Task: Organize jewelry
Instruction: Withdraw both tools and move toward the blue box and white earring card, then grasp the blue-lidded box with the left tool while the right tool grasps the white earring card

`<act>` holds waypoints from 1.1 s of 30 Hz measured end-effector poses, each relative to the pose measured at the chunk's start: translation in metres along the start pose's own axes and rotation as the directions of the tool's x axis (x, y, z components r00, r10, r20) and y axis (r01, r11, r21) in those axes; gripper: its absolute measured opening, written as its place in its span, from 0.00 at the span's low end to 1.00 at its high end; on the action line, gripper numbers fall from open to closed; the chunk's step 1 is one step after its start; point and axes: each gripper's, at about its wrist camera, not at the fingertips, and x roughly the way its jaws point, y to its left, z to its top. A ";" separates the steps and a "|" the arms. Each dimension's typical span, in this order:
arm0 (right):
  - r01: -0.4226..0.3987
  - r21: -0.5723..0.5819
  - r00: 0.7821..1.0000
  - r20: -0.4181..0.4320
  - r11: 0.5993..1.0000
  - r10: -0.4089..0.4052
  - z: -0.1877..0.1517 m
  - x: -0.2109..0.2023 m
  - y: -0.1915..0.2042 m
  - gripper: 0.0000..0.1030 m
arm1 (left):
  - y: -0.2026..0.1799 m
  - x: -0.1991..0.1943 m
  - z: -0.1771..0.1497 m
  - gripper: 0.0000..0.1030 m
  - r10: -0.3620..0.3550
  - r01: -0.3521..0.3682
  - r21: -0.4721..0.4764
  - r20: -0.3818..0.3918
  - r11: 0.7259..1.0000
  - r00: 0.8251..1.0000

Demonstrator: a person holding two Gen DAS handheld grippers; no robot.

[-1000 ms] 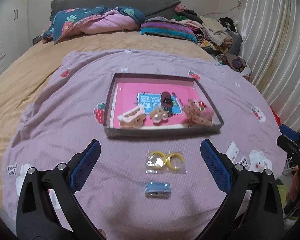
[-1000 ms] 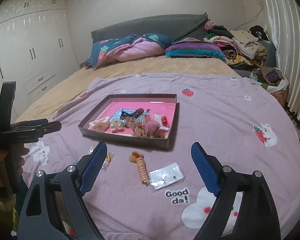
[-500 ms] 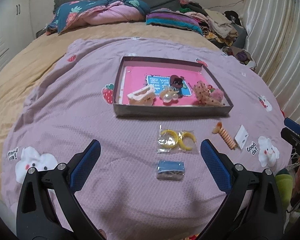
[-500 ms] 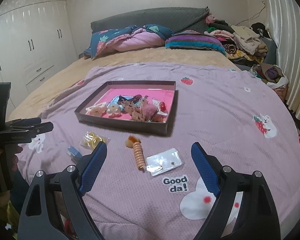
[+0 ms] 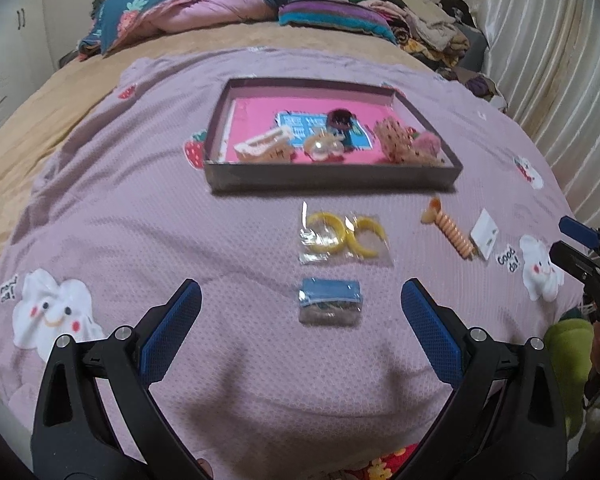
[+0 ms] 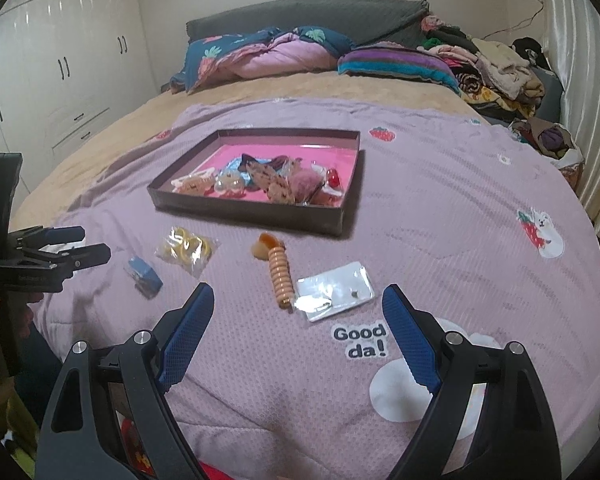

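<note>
Here both grippers' jaws gape wide over bare blanket [image 5: 100,208], short of the blue packet [image 5: 329,306] and tray [image 5: 332,178]

A matt, waffle-textured cloth blanket [image 5: 140,216] carries glossy clear plastic bags [image 5: 342,238] beside a matt cardboard tray [image 5: 332,178].

Left tongs [image 5: 300,300]: jaws spread wide, nothing between them, held low and level.
Right tongs [image 6: 298,304]: jaws likewise wide apart, empty.

Lower frame: bare blanket [image 5: 140,216] lets you pass.
Frame centre: tray [image 5: 332,176] wall blocks; packets [image 5: 342,240] lie before it.
</note>
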 end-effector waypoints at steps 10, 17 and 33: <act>0.021 0.009 0.999 -0.041 1.000 -0.021 -0.010 0.014 -0.009 0.83 | -0.017 0.026 -0.018 0.91 -0.024 0.027 0.031 -0.078 0.999 0.997; 0.039 0.020 0.997 -0.067 0.999 -0.038 -0.016 0.025 -0.018 0.83 | -0.005 0.044 -0.019 0.91 -0.028 0.026 -0.020 -0.101 0.999 0.994; 0.091 0.018 0.986 -0.143 0.996 -0.087 -0.020 0.066 -0.042 0.83 | -0.011 0.066 -0.014 0.52 -0.036 0.036 -0.002 -0.094 0.999 0.995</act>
